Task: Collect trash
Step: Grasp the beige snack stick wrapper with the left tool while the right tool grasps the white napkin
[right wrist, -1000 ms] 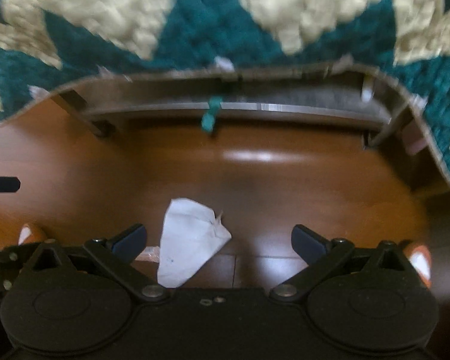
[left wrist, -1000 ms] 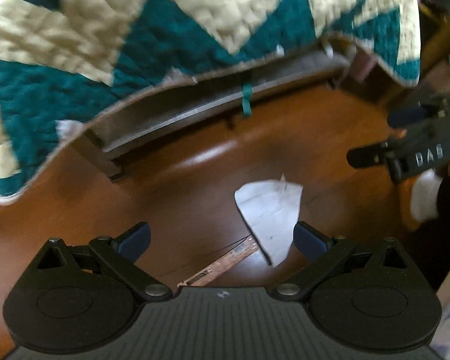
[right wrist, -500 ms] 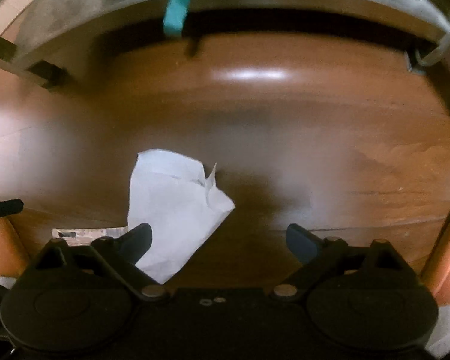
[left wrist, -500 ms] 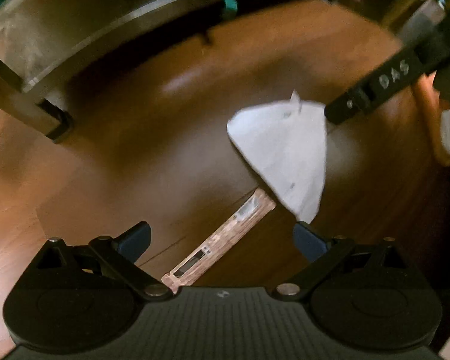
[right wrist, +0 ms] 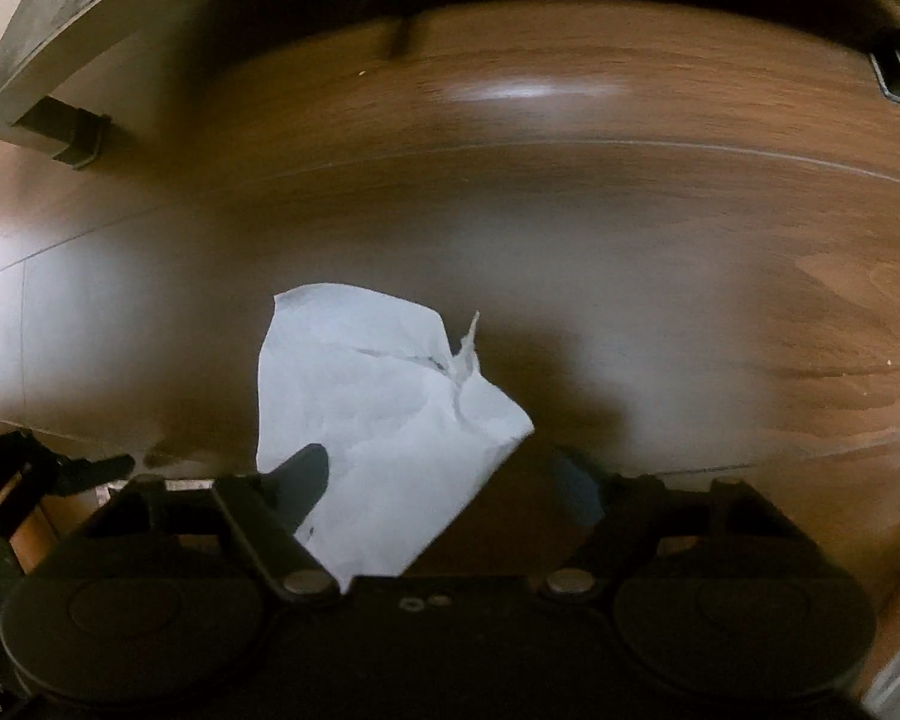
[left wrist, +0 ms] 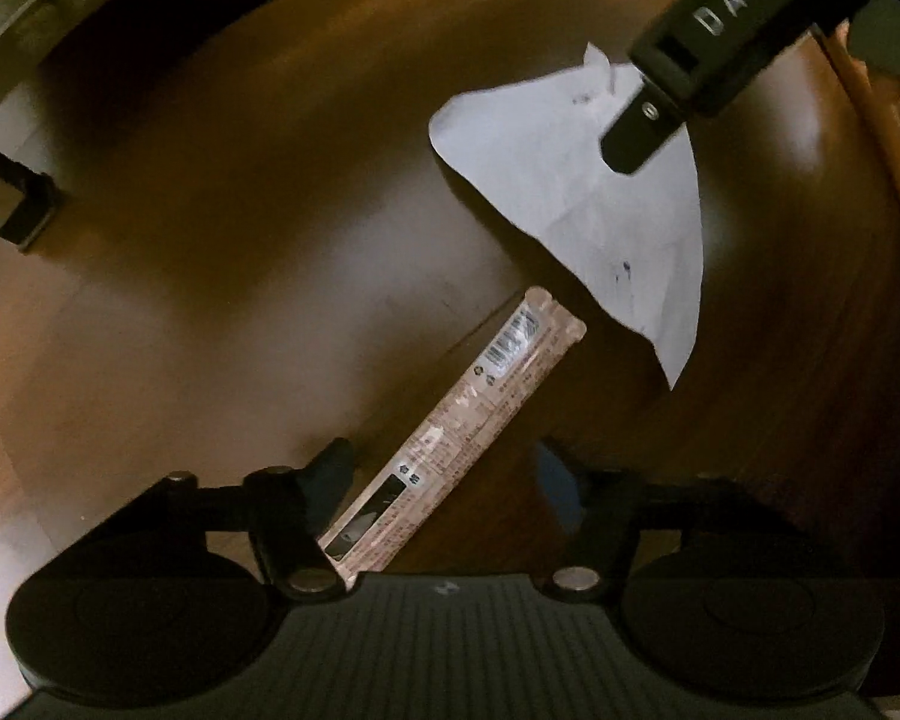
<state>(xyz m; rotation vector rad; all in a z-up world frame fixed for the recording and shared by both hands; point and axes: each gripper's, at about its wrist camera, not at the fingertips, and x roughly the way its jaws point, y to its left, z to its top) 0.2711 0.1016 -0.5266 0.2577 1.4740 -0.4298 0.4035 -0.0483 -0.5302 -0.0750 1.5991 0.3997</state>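
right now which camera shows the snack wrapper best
The left wrist view: the wrapper lies nearly whole on the floor between the closing left gripper. The right wrist view shows only a sliver at its left edge.

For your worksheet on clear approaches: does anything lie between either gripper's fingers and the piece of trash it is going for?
Nothing visible does. The wrapper lies bare on the floor between the closing left gripper jaws; the white paper sits likewise inside the closing right gripper, unobstructed.
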